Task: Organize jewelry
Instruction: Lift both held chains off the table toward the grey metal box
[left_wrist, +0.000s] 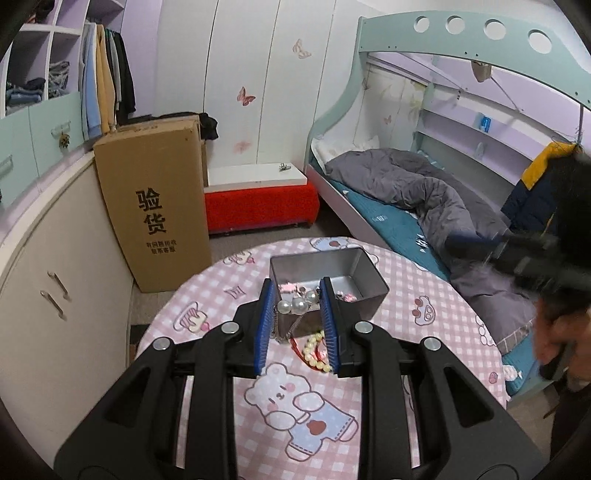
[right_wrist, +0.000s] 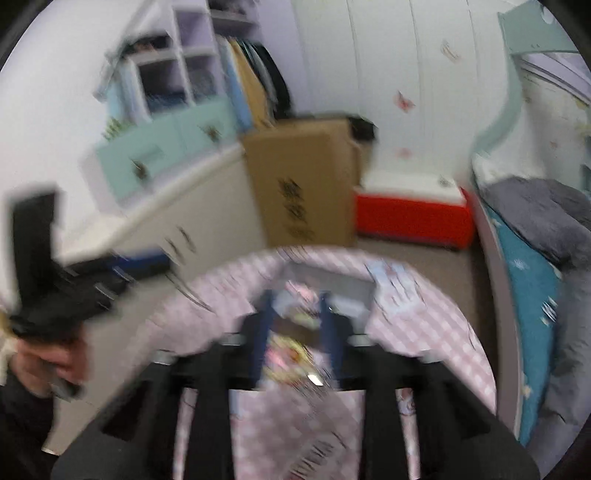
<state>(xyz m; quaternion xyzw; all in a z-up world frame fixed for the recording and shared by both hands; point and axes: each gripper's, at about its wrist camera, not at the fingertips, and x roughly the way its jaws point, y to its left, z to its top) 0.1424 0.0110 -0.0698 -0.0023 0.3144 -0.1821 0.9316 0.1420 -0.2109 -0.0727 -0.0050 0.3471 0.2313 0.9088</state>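
1. Left tongs (left_wrist: 296, 282): black arms with blue pads, set narrow. A piece with two large white pearls and a silver chain (left_wrist: 292, 305) sits between the pads. I cannot tell whether they pinch it or it hangs on the box's near rim.
2. Cream-and-pink bead strand (left_wrist: 314, 350): it lies on the pink checked worktop (left_wrist: 221, 288), just in front of the box and under the left tongs.
3. Open grey rectangular metal box (left_wrist: 373, 269): it already contains small pink and pearl pieces. I would bring the pearl piece over the box's middle before opening, so the chain drops inside rather than over the wall.
4. Right tongs (right_wrist: 295, 299): blurred, part-open and holding nothing. I would keep them wide of the left.
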